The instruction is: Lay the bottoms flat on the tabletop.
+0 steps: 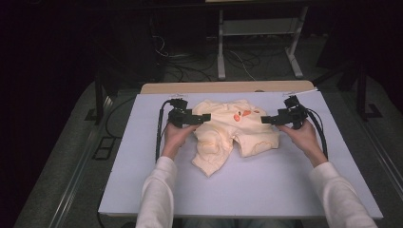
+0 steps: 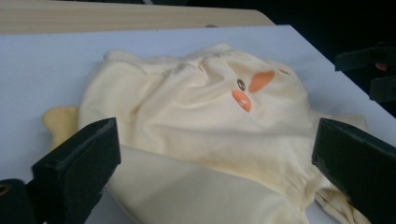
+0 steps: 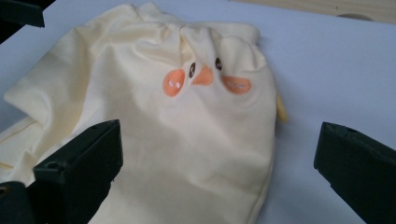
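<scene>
A pale yellow baby garment [image 1: 233, 130] with an orange duck-face print lies crumpled on the white board [image 1: 285, 180]. My left gripper [image 1: 206, 117] is at the garment's left edge with its jaws wide apart. In the left gripper view the cloth [image 2: 196, 121] lies beyond and between the jaws of the left gripper [image 2: 215, 140], and nothing is pinched. My right gripper [image 1: 263, 119] is at the garment's right edge, also open. The right gripper view shows the printed face [image 3: 201, 77] ahead of the spread jaws of the right gripper [image 3: 219, 140], which stand clear of the cloth.
The board rests on a wooden tabletop whose far edge [image 1: 223, 87] shows behind the garment. Behind the table stand a metal frame [image 1: 221, 52] and cables on the dark floor. Bare board stretches in front of the garment toward the person.
</scene>
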Demonstrator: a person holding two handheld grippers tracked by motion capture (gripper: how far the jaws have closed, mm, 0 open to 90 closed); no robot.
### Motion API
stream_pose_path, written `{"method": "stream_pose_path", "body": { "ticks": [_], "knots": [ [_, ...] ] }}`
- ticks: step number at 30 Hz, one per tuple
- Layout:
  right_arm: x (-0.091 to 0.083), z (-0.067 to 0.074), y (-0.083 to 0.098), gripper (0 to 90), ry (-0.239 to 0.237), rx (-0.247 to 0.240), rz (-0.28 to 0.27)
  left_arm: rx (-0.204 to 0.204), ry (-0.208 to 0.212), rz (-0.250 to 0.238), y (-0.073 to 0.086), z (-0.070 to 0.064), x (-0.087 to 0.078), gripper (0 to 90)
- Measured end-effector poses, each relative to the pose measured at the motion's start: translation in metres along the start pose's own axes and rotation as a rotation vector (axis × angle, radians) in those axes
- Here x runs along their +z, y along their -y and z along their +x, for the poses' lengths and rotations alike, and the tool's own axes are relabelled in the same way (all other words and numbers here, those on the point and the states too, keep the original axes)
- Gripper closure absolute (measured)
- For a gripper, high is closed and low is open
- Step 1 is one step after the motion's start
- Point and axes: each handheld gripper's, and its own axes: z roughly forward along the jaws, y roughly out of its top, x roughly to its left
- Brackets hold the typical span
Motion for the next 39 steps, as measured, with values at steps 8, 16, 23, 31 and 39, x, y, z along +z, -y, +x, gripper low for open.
{"method": "stream_pose_path", "body": {
  "ticks": [8, 16, 23, 31, 39],
  "knots": [
    [-0.01, 0.014, 0.01, 1.3, -0.028, -0.032, -0.01, 0.024, 0.011, -0.007, 0.009, -0.008, -0.011, 0.0],
    [-0.015, 0.022, 0.022, 1.3, -0.05, -0.037, -0.014, 0.025, 0.025, -0.012, 0.019, -0.011, -0.017, 0.0],
    [-0.018, 0.024, 0.034, 1.6, -0.061, -0.043, -0.008, 0.03, 0.04, -0.016, 0.024, -0.015, -0.022, 0.0],
    [-0.022, 0.034, 0.047, 5.3, -0.088, -0.069, 0.004, 0.043, 0.07, -0.011, 0.036, -0.019, -0.03, 0.0],
    [-0.02, 0.041, 0.06, 14.4, -0.102, -0.08, 0.018, 0.074, 0.099, 0.007, 0.047, -0.026, -0.038, 0.0]
  ]
}}
